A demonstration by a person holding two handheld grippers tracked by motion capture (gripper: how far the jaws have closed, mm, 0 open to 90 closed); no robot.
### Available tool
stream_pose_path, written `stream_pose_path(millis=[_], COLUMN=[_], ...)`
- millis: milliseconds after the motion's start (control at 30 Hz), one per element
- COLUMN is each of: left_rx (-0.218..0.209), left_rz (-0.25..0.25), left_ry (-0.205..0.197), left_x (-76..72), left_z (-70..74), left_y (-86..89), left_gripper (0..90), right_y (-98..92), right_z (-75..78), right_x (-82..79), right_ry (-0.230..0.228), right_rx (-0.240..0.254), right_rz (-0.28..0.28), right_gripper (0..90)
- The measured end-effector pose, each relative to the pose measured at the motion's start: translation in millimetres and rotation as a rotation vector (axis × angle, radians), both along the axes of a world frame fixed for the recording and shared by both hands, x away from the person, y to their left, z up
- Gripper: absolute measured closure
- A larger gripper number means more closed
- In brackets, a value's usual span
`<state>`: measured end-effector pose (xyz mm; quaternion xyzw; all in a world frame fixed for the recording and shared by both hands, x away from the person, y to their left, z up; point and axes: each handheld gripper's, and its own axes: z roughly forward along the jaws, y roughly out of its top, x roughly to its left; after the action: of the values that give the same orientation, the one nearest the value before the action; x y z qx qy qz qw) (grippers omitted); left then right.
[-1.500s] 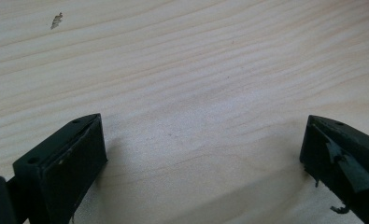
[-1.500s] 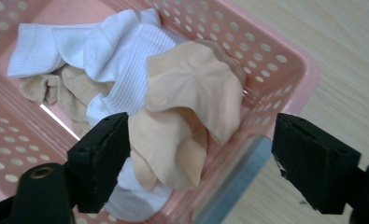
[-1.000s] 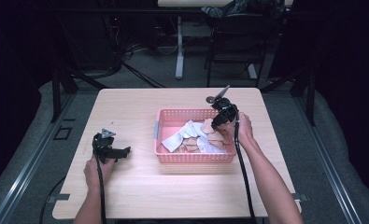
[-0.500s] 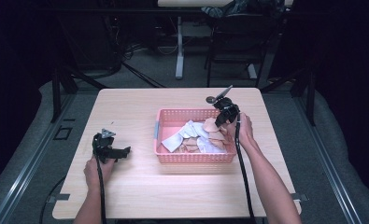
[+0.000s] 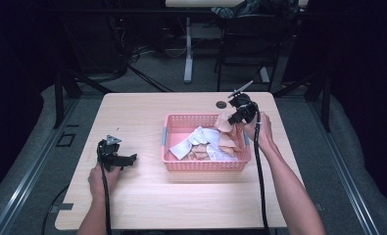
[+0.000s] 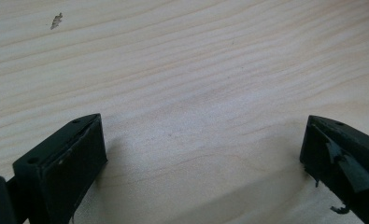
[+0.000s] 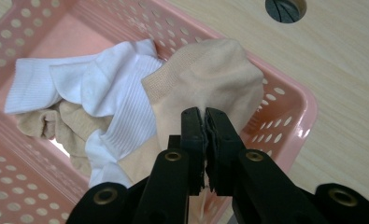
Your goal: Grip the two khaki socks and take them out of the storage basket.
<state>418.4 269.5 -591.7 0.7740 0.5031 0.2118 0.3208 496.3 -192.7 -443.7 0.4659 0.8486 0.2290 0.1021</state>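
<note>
A pink perforated basket (image 5: 205,166) stands on the wooden table, holding white socks (image 5: 196,139) and beige ones. My right gripper (image 5: 232,119) hovers over the basket's far right corner, shut on a beige sock (image 5: 224,123) that hangs from it. In the right gripper view the jaws (image 7: 204,114) pinch a fold of that beige sock (image 7: 210,79), lifted above the white socks (image 7: 102,88) and the basket rim (image 7: 289,107). My left gripper (image 5: 132,159) rests on the table well left of the basket, its jaws (image 6: 203,154) wide apart over bare wood with nothing between them.
A round cable hole (image 5: 222,105) sits in the tabletop just behind the basket. Bare tabletop (image 5: 142,117) stretches left of the basket and along its front. Desks, chair legs and cables stand on the dark floor beyond the table.
My right gripper's jaws have shut on the beige sock and risen, drawing it up out of the pile. The left gripper has stayed still.
</note>
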Motion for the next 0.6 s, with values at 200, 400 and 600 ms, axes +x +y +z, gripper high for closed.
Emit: stream_pose_path(millis=[200, 400, 600], left_rx=[-0.002, -0.003, -0.002], left_rz=[0.002, 0.003, 0.002], left_ry=[-0.002, -0.002, -0.002], left_x=[0.0, 0.0, 0.0], left_z=[-0.2, -0.2, -0.1], left_y=[-0.2, -0.2, -0.2], left_gripper=[0.1, 0.1, 0.1], right_y=[-1.7, -0.9, -0.6], right_z=[15.8, 31.0, 36.5], right_x=[-4.3, -8.6, -11.3], right_ry=[-0.034, -0.053, -0.067], right_rx=[0.016, 0.026, 0.040], right_rz=[0.009, 0.024, 0.030], right_gripper=[86.2, 86.3, 86.3])
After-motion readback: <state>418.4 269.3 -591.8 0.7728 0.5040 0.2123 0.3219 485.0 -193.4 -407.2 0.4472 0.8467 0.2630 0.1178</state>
